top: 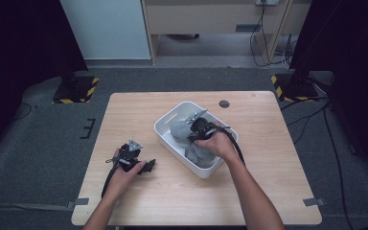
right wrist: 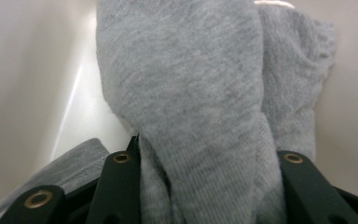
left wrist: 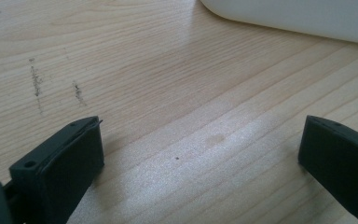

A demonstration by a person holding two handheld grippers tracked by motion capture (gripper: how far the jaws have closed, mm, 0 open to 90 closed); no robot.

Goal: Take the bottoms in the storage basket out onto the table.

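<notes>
A white plastic bin point(top: 168, 120) sits near the middle of the wooden table point(top: 134, 110), holding a bundle of grey cloth point(top: 178, 129). My right gripper point(top: 195, 128) reaches down into the bin. In the right gripper view a thick fold of the grey cloth point(right wrist: 191, 84) fills the gap between its jaws, and the right gripper point(right wrist: 205, 182) is shut on it, with the bin's white wall point(right wrist: 28, 70) behind. My left gripper point(top: 143, 166) rests low on the table left of the bin. The left gripper point(left wrist: 200, 149) stands open over bare wood with nothing between its jaws.
The bin's near wall point(left wrist: 298, 16) crosses the top of the left gripper view. A round grommet hole point(top: 224, 103) marks the table's far side. Black stands with striped bases point(top: 74, 88) flank the table on the grey carpet. A black cable point(top: 235, 141) trails from the right gripper.
</notes>
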